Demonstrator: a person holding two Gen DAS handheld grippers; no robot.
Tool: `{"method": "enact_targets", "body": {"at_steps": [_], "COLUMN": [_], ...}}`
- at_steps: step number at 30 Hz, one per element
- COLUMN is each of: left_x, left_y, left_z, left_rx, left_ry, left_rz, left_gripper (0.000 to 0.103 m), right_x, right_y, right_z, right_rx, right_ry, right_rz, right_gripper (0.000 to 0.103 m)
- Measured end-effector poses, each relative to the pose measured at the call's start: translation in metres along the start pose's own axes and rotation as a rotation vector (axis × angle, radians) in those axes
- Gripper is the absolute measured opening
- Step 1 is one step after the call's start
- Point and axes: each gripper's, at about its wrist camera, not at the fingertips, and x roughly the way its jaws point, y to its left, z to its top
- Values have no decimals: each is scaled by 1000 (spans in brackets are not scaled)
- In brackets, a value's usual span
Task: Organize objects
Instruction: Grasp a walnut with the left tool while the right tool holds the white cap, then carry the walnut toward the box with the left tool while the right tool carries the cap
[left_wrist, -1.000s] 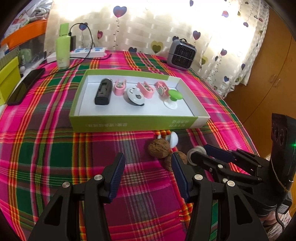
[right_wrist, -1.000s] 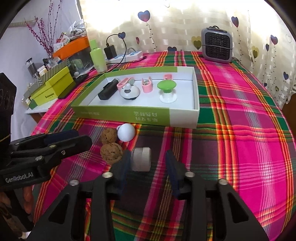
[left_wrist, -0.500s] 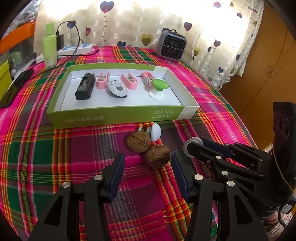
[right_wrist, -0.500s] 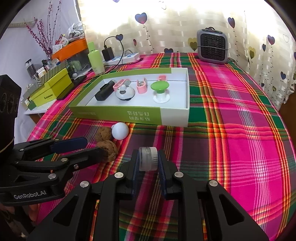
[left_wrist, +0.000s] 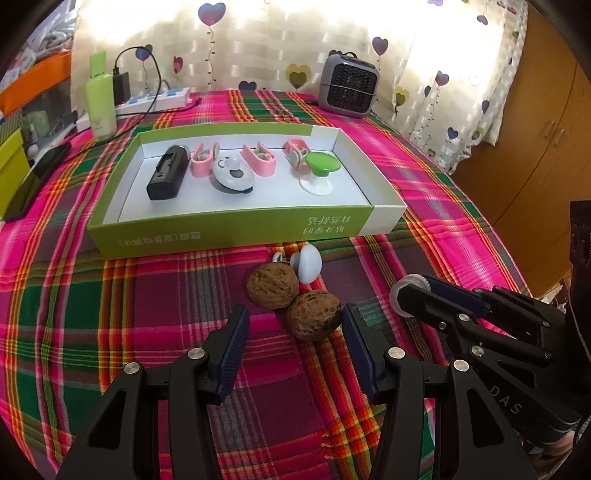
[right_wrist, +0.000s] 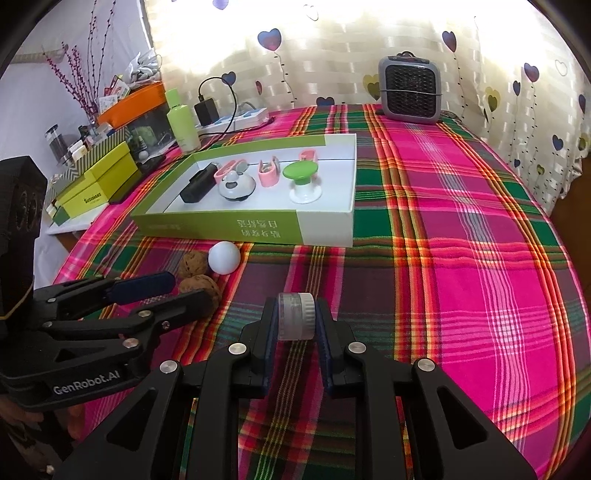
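Observation:
My right gripper is shut on a small clear round jar and holds it above the plaid cloth; the jar also shows in the left wrist view. My left gripper is open, its fingers on either side of the near walnut. A second walnut and a white round knob lie just behind it. The green and white box holds a black device, pink clips, a white round gadget and a green-topped stand.
A grey heater, a green bottle and a power strip stand at the back of the table. Yellow-green boxes and a phone are at the left edge. A wooden cabinet is to the right.
My right gripper closed on the clear jar and lifted it off the cloth. My left gripper moved forward until its open fingers flank the near walnut.

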Motion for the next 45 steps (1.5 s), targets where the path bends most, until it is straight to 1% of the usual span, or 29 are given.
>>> {"method": "enact_targets", "body": {"at_steps": [7,9,11,15,17,26,45], "left_x": [4,4,4,5,4,3,-6], "left_y": [-1,-1,-1,-2,-2,2,6], "left_z": [0,1,1,0,0,-2,-4], "left_rx": [-4,-6,-4,-1,-3,-23,-16], "left_ry": [3,0,-2,-2,0,-3,-18], "left_rz": [11,6,3,-4,-7,-31,-10], "left_gripper": [50,48,41,36,30,29,29], "right_x": [1,1,1,1,2,1,-3], "right_y": [-1,-1,-1,-1,-1,-2,3], "right_z": [0,0,0,0,0,0,-1], "right_rx": [1,3,4,4,4,4,-4], "right_ry": [3,5,5,5,5,2,-8], "right_rz": [6,8,9,8,8,4,19], "right_gripper": [21,21,21,21,21,21,20]}}
